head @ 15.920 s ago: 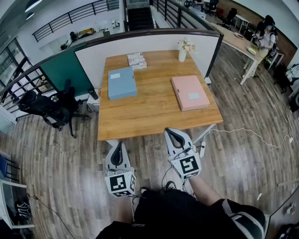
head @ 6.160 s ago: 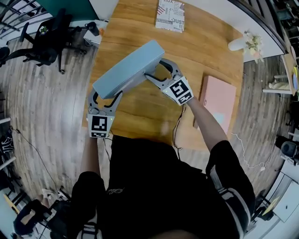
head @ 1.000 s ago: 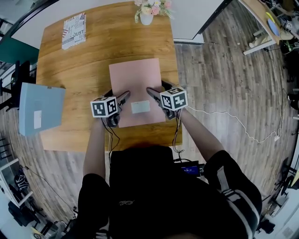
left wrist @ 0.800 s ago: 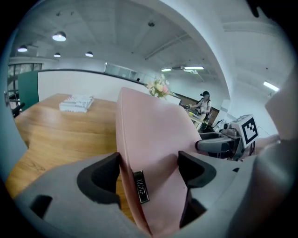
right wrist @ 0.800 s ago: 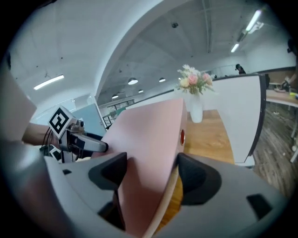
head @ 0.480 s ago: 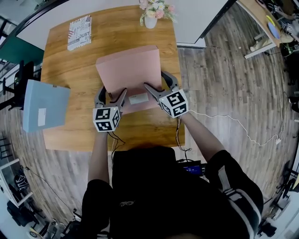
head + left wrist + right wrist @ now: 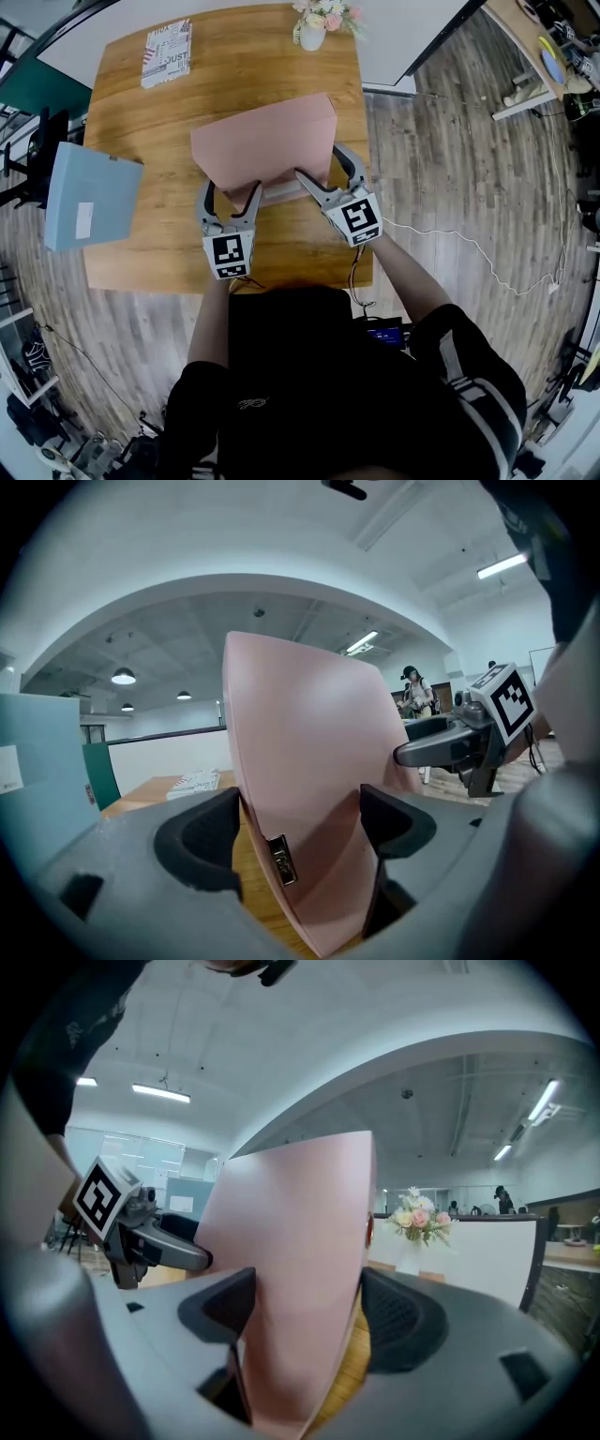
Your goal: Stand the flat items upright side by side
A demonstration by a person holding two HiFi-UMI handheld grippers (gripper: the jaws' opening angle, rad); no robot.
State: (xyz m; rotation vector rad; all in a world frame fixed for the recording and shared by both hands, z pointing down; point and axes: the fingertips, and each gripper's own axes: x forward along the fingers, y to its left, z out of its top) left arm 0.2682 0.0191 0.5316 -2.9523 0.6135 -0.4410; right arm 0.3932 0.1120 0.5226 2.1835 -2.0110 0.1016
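Head view, left gripper (image 7: pixel 228 190) and right gripper (image 7: pixel 319 161), fingers of each pinching lower edge of tilted pink box (image 7: pixel 267 141)

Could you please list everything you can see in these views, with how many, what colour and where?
pink file box: one, pink, tilted up at mid-table, held from both sides
blue file box: one, light blue, at the table's left edge
booklet: one, white with print, flat at the far left corner
vase of flowers: one, white vase with pink and white blooms, at the far edge
table: one, wooden
cable: one, white, on the floor to the right
left gripper: one, grey, clamped on the pink file box
right gripper: one, grey, clamped on the pink file box
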